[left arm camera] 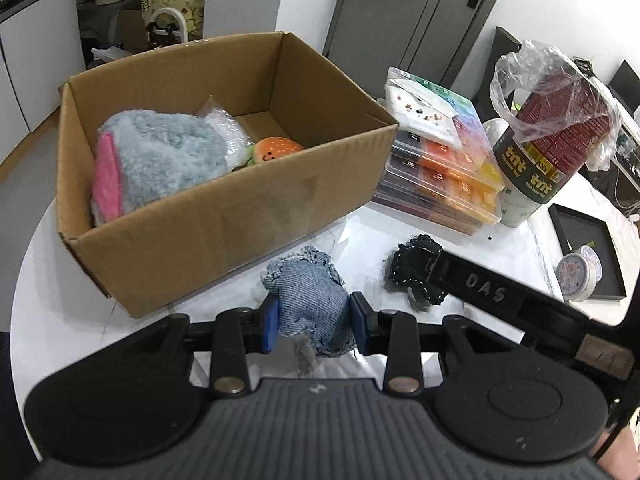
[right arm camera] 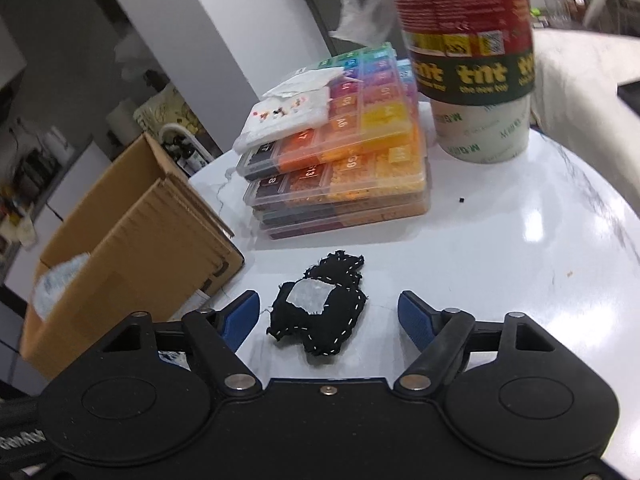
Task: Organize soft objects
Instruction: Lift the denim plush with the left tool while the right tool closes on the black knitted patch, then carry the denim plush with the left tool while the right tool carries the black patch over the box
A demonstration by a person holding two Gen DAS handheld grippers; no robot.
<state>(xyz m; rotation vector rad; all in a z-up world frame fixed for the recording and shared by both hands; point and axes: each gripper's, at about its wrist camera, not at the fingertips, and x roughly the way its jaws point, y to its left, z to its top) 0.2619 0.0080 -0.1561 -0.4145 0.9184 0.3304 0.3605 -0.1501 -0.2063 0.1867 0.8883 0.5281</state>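
The big brown cardboard box [left arm camera: 192, 184] sits on the far left of the white round table [left arm camera: 500, 248]. Soft things already lie inside it: a fluffy grey and pink toy [left arm camera: 160, 160] and a little orange burger toy [left arm camera: 278, 150]. So the job looks partly done, and two small cloth pieces are still outside.

To the right of the box is a stack of clear bead cases [right arm camera: 344, 168] and a tall cup stack [right arm camera: 472, 60] with a plastic bag on top. These are hard things and probably stay where they are.

The left gripper [left arm camera: 314, 320] has its blue pads pressed tight on both sides of the blue denim pouch [left arm camera: 310, 304]. It holds the pouch just near the box's front wall. Next, I think it must lift the pouch over that wall and let go inside.

The right gripper [right arm camera: 326, 316] points down at the black cloth pouch [right arm camera: 320, 308], which lies flat on the table. Its pads stand apart, one on each side, not touching the cloth. To pick it up, it needs to squeeze in more.
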